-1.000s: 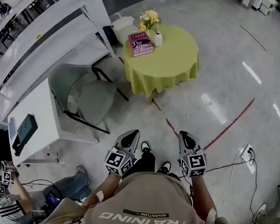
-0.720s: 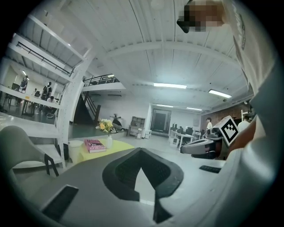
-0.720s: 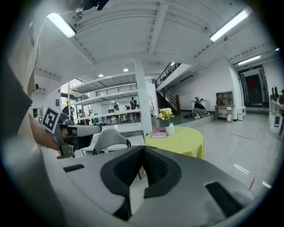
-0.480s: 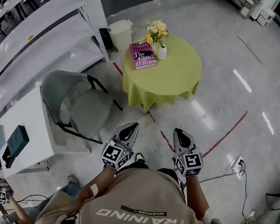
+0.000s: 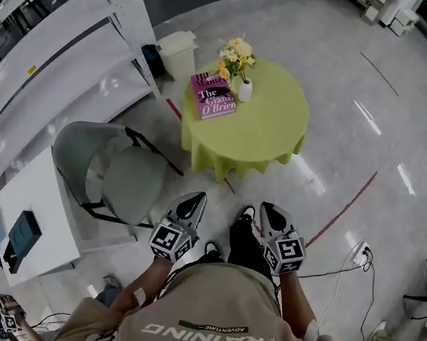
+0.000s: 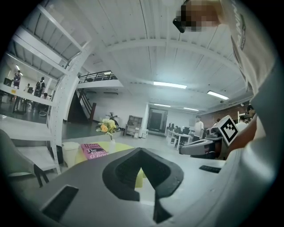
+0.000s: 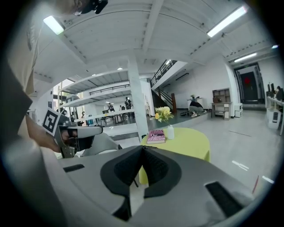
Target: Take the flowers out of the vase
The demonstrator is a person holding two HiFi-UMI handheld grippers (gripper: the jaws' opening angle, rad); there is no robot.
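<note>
Yellow and cream flowers (image 5: 236, 53) stand in a small white vase (image 5: 244, 91) at the far side of a round table with a lime-green cloth (image 5: 259, 133). A purple book (image 5: 212, 96) lies beside the vase. My left gripper (image 5: 197, 197) and right gripper (image 5: 266, 209) are held side by side over the floor, well short of the table, both shut with nothing in them. In the left gripper view the flowers (image 6: 106, 126) show far beyond the shut left gripper (image 6: 141, 150). Past the right gripper (image 7: 143, 147) in its own view are the flowers (image 7: 163, 113), the vase (image 7: 170, 132) and the book (image 7: 155, 136).
A grey chair (image 5: 122, 172) stands left of my path, next to a white desk (image 5: 32, 210). White shelving (image 5: 55, 63) runs along the left, with a white bin (image 5: 176, 45) behind the table. A power strip and cable (image 5: 360, 251) lie on the floor at right.
The person has walked toward the table, carrying both grippers forward. The table, chair and flowers now sit nearer in the head view. Both grippers stay shut.
</note>
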